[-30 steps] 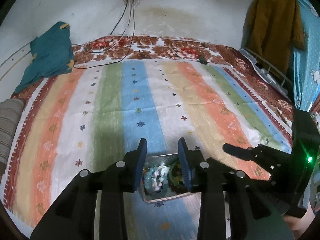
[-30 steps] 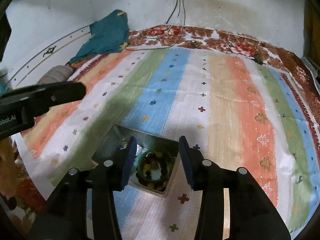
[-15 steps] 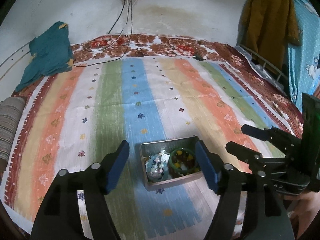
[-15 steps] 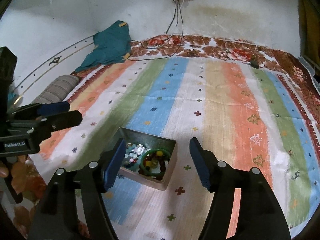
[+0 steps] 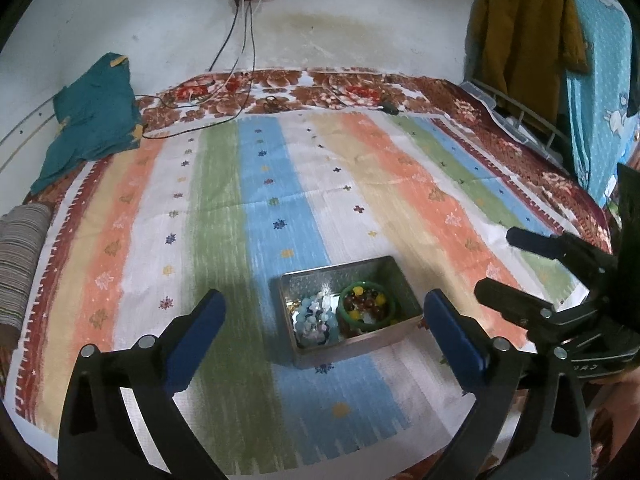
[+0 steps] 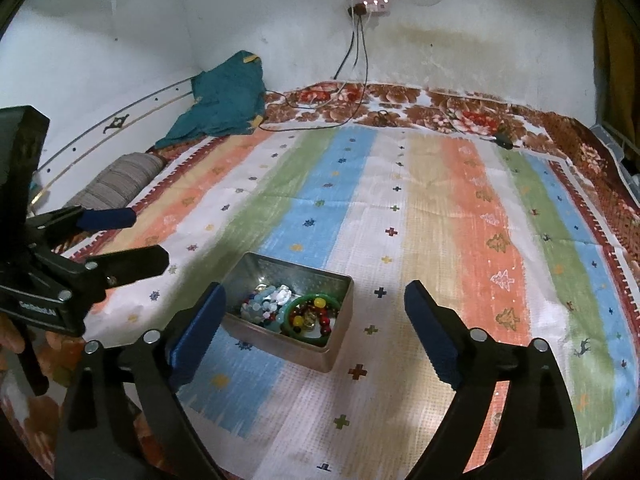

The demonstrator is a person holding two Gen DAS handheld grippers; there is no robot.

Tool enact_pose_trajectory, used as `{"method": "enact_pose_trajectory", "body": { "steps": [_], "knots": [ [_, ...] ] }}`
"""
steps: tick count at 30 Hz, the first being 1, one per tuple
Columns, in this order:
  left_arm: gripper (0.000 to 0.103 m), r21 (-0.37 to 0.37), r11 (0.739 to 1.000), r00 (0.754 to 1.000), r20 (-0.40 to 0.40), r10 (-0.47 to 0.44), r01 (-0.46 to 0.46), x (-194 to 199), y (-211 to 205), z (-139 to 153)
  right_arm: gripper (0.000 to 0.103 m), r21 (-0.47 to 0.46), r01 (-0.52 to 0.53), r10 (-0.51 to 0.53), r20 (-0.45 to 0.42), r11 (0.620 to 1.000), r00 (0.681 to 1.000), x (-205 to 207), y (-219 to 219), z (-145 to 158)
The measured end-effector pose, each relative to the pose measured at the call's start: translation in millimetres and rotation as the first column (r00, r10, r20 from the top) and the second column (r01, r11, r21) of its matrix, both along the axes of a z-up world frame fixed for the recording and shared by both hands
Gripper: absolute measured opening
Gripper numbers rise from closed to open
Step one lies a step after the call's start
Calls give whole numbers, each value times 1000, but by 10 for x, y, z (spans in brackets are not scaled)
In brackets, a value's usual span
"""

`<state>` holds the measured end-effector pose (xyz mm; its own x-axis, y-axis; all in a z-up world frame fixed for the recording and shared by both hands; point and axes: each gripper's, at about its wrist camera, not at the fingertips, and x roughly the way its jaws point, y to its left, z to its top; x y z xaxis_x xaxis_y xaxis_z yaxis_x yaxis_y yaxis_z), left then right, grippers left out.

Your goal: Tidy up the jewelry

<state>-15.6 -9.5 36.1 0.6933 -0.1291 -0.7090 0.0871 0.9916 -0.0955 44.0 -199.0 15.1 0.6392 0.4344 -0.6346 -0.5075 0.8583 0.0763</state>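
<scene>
A small open metal tin (image 5: 404,280) (image 6: 340,344) sits on the striped bedspread. Inside lie a green bangle (image 5: 390,312) (image 6: 294,330) ringing coloured beads and a pale blue and white bead bracelet (image 5: 314,314) (image 6: 272,298). My left gripper (image 5: 324,322) is wide open and empty, held back from and above the tin; it also shows at the left of the right wrist view (image 6: 128,240). My right gripper (image 6: 316,308) is wide open and empty, likewise above the tin; it also shows at the right of the left wrist view (image 5: 504,264).
The striped cloth (image 5: 280,184) covers a bed with a floral blanket (image 5: 320,88) at the far side. A teal cloth (image 5: 92,120) and a striped bolster (image 5: 20,264) lie at the left. Cables (image 5: 236,60) hang from a wall socket. Clothes (image 5: 524,32) hang at the right.
Both grippers have opened wide and pulled back and up from the tin. The tin with the jewelry now lies in full view between the fingers.
</scene>
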Motion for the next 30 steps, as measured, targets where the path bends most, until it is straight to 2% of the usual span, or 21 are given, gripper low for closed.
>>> {"method": "enact_pose_trajectory", "body": {
  "steps": [13, 19, 23, 27, 29, 30],
  "knots": [
    [97, -8, 1000, 1000, 17, 8, -8, -162, 29, 32, 95, 17, -26, 26, 10, 1000, 1000, -98, -31, 27],
    [97, -13, 1000, 1000, 16, 2, -2, -169, 24, 27, 95, 27, 0, -1, 43, 1000, 999, -130, -60, 64],
    [97, 44, 999, 999, 50, 17, -19, -201, -28, 58, 95, 39, 0, -1, 13, 999, 1000, -105, -82, 33],
    [97, 73, 997, 999, 35, 6, -9, -175, -51, 40, 95, 41, -2, 1, 9, 999, 1000, -109, -90, 27],
    [97, 76, 997, 999, 35, 0, -3, -183, -68, 35, 95, 42, -6, 5, 19, 999, 1000, -135, -86, 41],
    [97, 54, 998, 999, 33, -8, 6, -185, -54, 35, 95, 40, -8, 8, 19, 999, 1000, -141, -82, 38]
  ]
}}
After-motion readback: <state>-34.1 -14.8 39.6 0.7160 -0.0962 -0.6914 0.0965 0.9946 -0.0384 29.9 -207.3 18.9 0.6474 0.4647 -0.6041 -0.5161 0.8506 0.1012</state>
